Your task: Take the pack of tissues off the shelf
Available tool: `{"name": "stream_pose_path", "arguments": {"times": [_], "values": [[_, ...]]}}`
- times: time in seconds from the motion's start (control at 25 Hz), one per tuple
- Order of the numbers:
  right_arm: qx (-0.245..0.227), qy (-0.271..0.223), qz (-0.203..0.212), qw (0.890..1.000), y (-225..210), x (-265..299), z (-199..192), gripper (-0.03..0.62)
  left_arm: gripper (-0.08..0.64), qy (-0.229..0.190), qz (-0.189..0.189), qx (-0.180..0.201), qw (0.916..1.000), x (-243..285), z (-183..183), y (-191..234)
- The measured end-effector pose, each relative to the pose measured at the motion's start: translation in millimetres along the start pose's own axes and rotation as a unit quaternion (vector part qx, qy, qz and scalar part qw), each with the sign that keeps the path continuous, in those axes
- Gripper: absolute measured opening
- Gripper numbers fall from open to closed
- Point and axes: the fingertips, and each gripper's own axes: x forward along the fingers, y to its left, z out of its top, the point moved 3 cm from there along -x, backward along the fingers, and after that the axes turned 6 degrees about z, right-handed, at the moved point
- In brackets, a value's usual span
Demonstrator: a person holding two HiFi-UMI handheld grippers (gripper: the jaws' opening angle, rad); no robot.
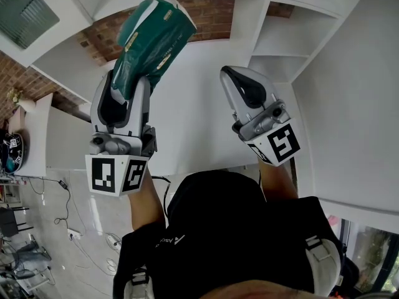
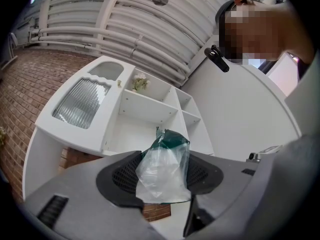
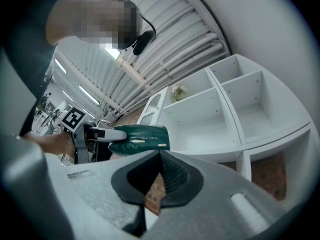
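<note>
The pack of tissues point(image 1: 153, 33) is dark green with a clear plastic end point(image 2: 162, 171). My left gripper point(image 1: 128, 83) is shut on that end and holds the pack in the air, in front of the white shelf unit point(image 2: 150, 109) and apart from it. In the right gripper view the pack point(image 3: 140, 138) lies level, sticking out of the left gripper point(image 3: 92, 136). My right gripper point(image 1: 240, 80) hangs beside it to the right. Its jaws meet at the tips with nothing between them point(image 3: 160, 156).
The shelf unit point(image 3: 215, 119) has several open compartments; a small plant point(image 3: 177, 91) stands in an upper one. A red brick wall point(image 1: 212, 11) lies behind it. The person's black-clad body point(image 1: 218, 229) fills the lower head view. Cables lie on the floor point(image 1: 68, 229) at the left.
</note>
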Motion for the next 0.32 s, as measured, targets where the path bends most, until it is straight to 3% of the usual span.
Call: {"name": "stream_pose_path", "arguments": {"times": [0.32], "values": [[0.002, 0.000, 0.000, 1.000, -5.7, -1.0, -3.1, 0.000, 0.230, -0.005, -0.003, 0.002, 1.0000, 5.8, 0.4, -2.7]]}}
